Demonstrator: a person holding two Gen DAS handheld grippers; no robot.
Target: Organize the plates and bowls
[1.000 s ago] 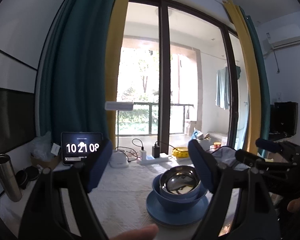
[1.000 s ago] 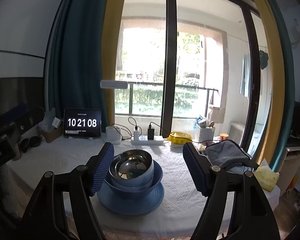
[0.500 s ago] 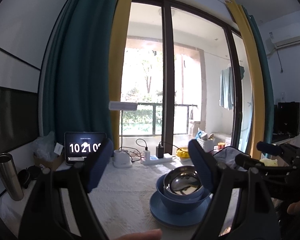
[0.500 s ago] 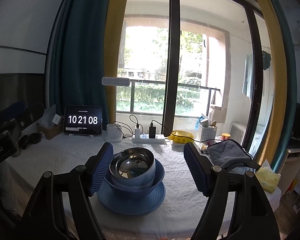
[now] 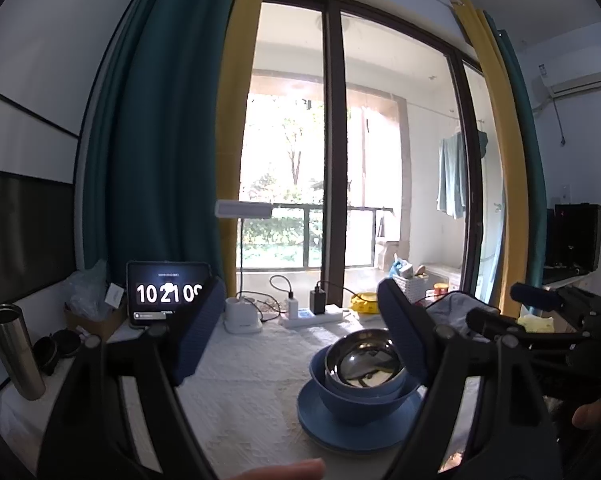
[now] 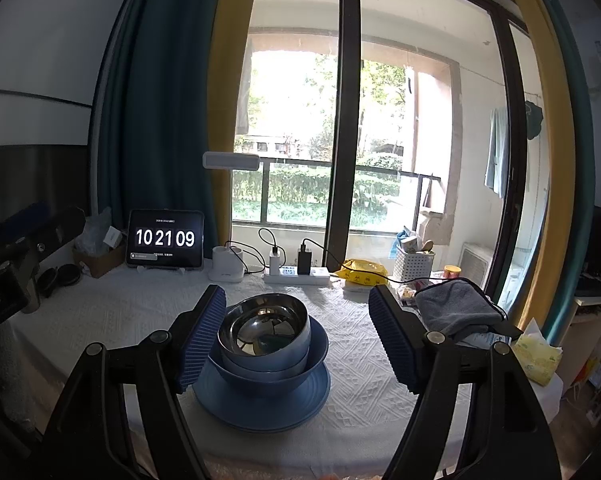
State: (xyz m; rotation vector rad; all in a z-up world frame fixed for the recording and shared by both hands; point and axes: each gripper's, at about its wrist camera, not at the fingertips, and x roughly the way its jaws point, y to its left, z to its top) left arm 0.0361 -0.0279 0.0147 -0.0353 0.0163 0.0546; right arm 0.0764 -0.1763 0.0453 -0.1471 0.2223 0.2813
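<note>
Holding both left gripper [image 5: 300, 332] and right gripper [image 6: 298, 338] spread and empty, I risk nudging the steel bowl [image 6: 265, 326] off the nested blue bowl [image 6: 270, 376] and plate [image 6: 260, 412].

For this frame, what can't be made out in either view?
- Left wrist view: right gripper finger covers part of the steel bowl; left finger hides the tablet clock's last digit.
- Right wrist view: small text under the clock digits is too tiny; the blue plate may be more than one.

Daylight floods in thru the window [image 6: 340, 128], blown out w/ glare at centre; room sides dim, corners vignetted black. Strong fisheye bending at edges. Steel bowl [image 6: 266, 326] shows bright reflections. Tablet clock [image 6: 165, 238] glows sharp; focus crisp overall.
</note>
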